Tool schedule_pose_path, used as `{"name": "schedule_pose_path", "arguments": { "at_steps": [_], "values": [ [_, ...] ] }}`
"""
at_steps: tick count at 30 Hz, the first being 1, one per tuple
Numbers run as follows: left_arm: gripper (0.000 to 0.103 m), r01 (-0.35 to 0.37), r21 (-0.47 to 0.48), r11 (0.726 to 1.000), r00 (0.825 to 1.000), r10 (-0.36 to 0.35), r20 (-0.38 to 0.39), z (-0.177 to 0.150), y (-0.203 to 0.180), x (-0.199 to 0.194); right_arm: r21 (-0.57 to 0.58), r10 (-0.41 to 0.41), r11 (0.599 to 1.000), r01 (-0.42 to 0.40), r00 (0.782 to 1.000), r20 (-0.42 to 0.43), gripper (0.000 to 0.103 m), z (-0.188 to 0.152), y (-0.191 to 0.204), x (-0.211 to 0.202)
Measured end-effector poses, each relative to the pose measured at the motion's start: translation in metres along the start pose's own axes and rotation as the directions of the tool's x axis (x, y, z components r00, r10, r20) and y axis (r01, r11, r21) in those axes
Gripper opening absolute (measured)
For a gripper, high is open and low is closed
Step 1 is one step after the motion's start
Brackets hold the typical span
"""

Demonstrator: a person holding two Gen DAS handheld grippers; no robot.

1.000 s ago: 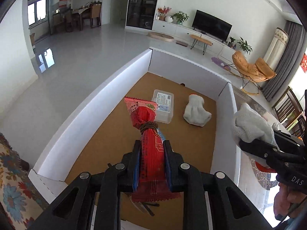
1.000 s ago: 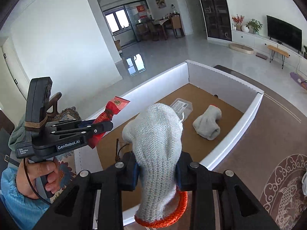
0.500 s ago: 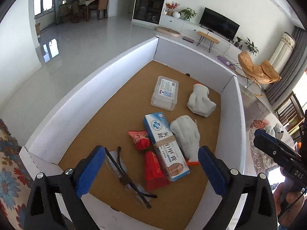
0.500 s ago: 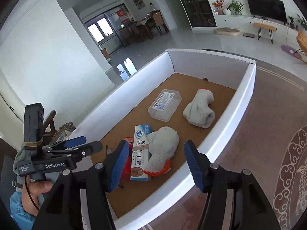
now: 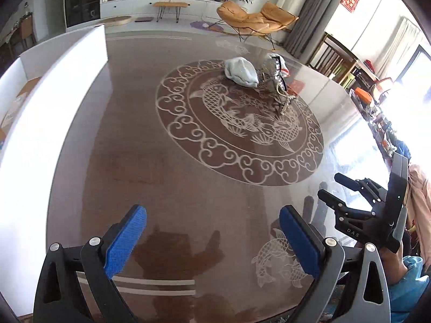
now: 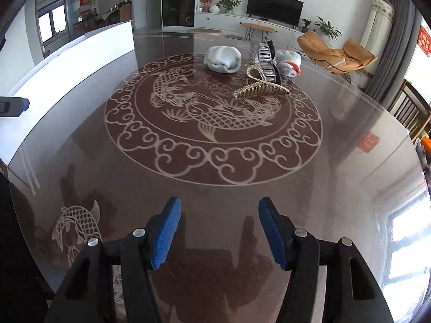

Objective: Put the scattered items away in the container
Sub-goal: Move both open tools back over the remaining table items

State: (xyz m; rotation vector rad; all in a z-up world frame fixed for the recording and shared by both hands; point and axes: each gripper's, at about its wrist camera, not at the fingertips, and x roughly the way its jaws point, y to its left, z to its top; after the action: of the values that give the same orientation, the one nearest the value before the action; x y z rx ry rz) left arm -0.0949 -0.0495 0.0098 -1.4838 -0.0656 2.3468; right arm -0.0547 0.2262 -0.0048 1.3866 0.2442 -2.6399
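My left gripper (image 5: 212,215) is open wide and empty above the dark glass tabletop (image 5: 161,175). My right gripper (image 6: 219,204) is open about halfway, also empty; it shows too in the left wrist view (image 5: 334,188), to the right of the left one. Far across the table lie a pale blue cloth (image 6: 222,60), a gold hair claw (image 6: 261,90), a dark strip of small packs (image 6: 269,64) and a white glove with a red cuff (image 6: 289,60). The white box (image 6: 80,56) stands at the left, its inside mostly hidden.
The round table carries a large fish medallion (image 6: 212,118) in its middle. Its rim (image 6: 390,115) curves round on the right, with wooden chairs (image 6: 412,113) beyond. An orange lounge chair (image 5: 253,18) and a TV unit stand further back.
The left gripper let go of the red snack packet and the right let go of the white glove, both into the box. Both then swung right, out over the table.
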Motion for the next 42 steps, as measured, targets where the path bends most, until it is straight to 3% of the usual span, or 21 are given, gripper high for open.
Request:
{"name": "schedule_pose_path", "arguments": {
  "at_steps": [3, 5, 9, 14, 19, 22, 24, 26, 28, 30, 33, 36, 38, 40, 42],
  "values": [
    [0.101, -0.008, 0.021, 1.000, 0.999, 0.009, -0.042, 0.008, -0.037, 0.042, 0.016, -0.006, 1.000, 0.007, 1.000, -0.023, 0.061, -0.007, -0.032, 0.006],
    [0.101, -0.037, 0.018, 0.999, 0.998, 0.038, -0.045, 0.012, -0.051, 0.065, 0.043, 0.030, 0.999, -0.030, 0.999, -0.014, 0.062, -0.003, -0.050, 0.014],
    [0.103, -0.129, 0.054, 0.990, 0.992, 0.128, 0.016, 0.025, -0.068, 0.094, 0.134, 0.014, 0.991, -0.014, 1.000, -0.001, 0.062, 0.026, -0.086, 0.039],
    [0.103, -0.187, 0.147, 0.971, 0.978, 0.171, 0.118, 0.022, -0.079, 0.103, 0.322, -0.025, 0.946, 0.024, 1.000, 0.000, 0.062, 0.110, -0.154, 0.102],
    [0.103, -0.171, 0.166, 0.971, 0.983, 0.155, 0.103, 0.028, -0.070, 0.102, 0.507, -0.050, 0.859, 0.070, 0.997, -0.053, 0.062, 0.211, -0.217, 0.171],
    [0.103, -0.178, 0.152, 0.972, 0.982, 0.165, 0.094, 0.031, -0.061, 0.099, 0.554, 0.059, 0.831, -0.043, 0.998, -0.010, 0.064, 0.252, -0.213, 0.197],
    [0.103, -0.180, 0.121, 0.976, 0.982, 0.171, 0.084, 0.032, -0.047, 0.098, 0.496, 0.177, 0.856, -0.146, 0.984, -0.015, 0.064, 0.271, -0.191, 0.207],
    [0.103, -0.170, 0.056, 0.984, 0.984, 0.166, 0.067, 0.034, -0.027, 0.091, 0.358, 0.281, 0.902, -0.240, 0.957, -0.066, 0.063, 0.277, -0.153, 0.206],
    [0.103, -0.133, -0.042, 0.990, 0.989, 0.136, 0.063, 0.035, -0.003, 0.081, 0.235, 0.290, 0.937, -0.258, 0.951, -0.112, 0.063, 0.264, -0.120, 0.191],
    [0.103, -0.088, -0.146, 0.985, 0.992, 0.100, 0.076, 0.034, 0.022, 0.069, 0.189, 0.327, 0.936, -0.296, 0.931, -0.160, 0.063, 0.234, -0.099, 0.171],
    [0.103, -0.025, -0.218, 0.976, 0.995, 0.046, 0.092, 0.031, 0.040, 0.060, 0.109, 0.308, 0.950, -0.293, 0.937, -0.164, 0.063, 0.178, -0.081, 0.126],
    [0.103, 0.043, -0.193, 0.980, 0.993, -0.020, 0.117, 0.028, 0.036, 0.056, 0.126, 0.181, 0.975, -0.186, 0.982, 0.053, 0.063, 0.132, -0.099, 0.055],
    [0.103, 0.066, -0.143, 0.987, 0.991, -0.048, 0.127, 0.027, 0.025, 0.056, 0.197, 0.105, 0.971, -0.136, 0.981, 0.161, 0.063, 0.092, -0.120, 0.012],
    [0.103, 0.083, -0.093, 0.992, 0.990, -0.071, 0.121, 0.024, 0.009, 0.060, 0.260, 0.080, 0.958, -0.124, 0.982, 0.172, 0.063, 0.045, -0.133, -0.014],
    [0.103, 0.083, -0.060, 0.995, 0.992, -0.076, 0.101, 0.022, -0.009, 0.069, 0.280, 0.124, 0.946, -0.161, 0.982, 0.144, 0.063, 0.004, -0.135, -0.028]
  ]
}}
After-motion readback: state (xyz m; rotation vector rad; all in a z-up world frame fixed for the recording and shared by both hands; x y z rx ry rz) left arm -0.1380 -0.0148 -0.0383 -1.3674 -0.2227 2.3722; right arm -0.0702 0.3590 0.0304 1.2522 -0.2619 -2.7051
